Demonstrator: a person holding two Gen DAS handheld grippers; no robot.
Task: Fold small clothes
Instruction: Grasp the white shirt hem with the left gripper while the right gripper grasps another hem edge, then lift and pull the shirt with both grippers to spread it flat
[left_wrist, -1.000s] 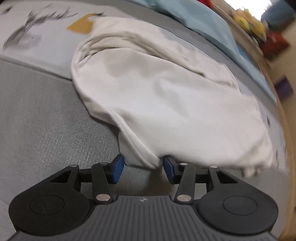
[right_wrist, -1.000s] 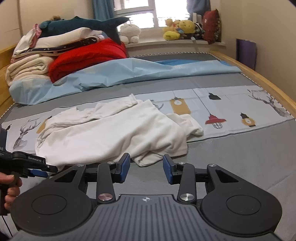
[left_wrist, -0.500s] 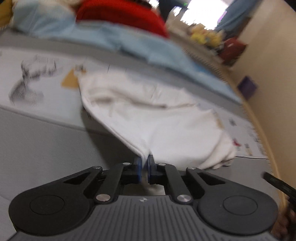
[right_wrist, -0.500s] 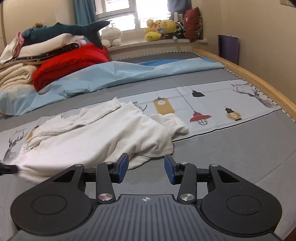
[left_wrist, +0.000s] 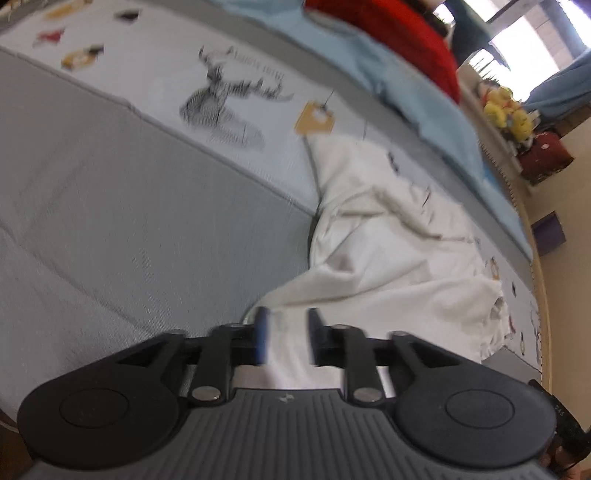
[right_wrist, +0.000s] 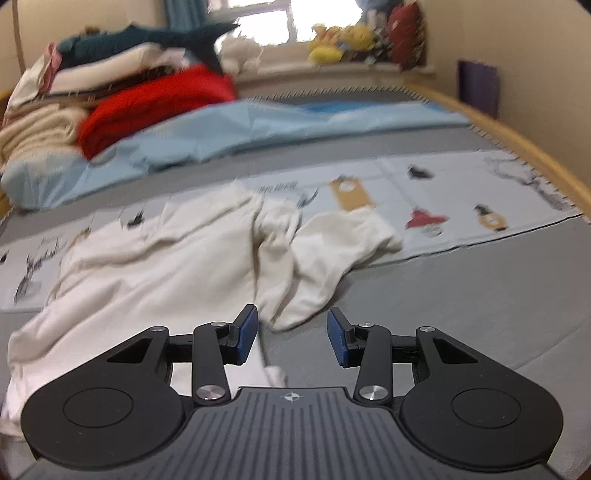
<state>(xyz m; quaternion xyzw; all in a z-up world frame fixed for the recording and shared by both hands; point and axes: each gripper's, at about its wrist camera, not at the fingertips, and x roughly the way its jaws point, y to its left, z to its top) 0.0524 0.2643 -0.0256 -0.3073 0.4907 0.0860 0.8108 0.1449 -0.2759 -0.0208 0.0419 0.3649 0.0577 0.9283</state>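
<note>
The left gripper has its jaws opening, with a corner of the white garment lying between them, unpinched. The right gripper holds its jaws apart and empty, just short of the garment's hem. The garment lies crumpled on the grey bed, beyond it a blue sheet.

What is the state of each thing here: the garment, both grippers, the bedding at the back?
white garment: crumpled, unfolded, lying on the bed.
left gripper: jaws opening, garment cloth between them, not pinched.
right gripper: open, holding nothing.
red blanket: folded, stacked.
light blue sheet: spread loosely, wrinkled.
</note>
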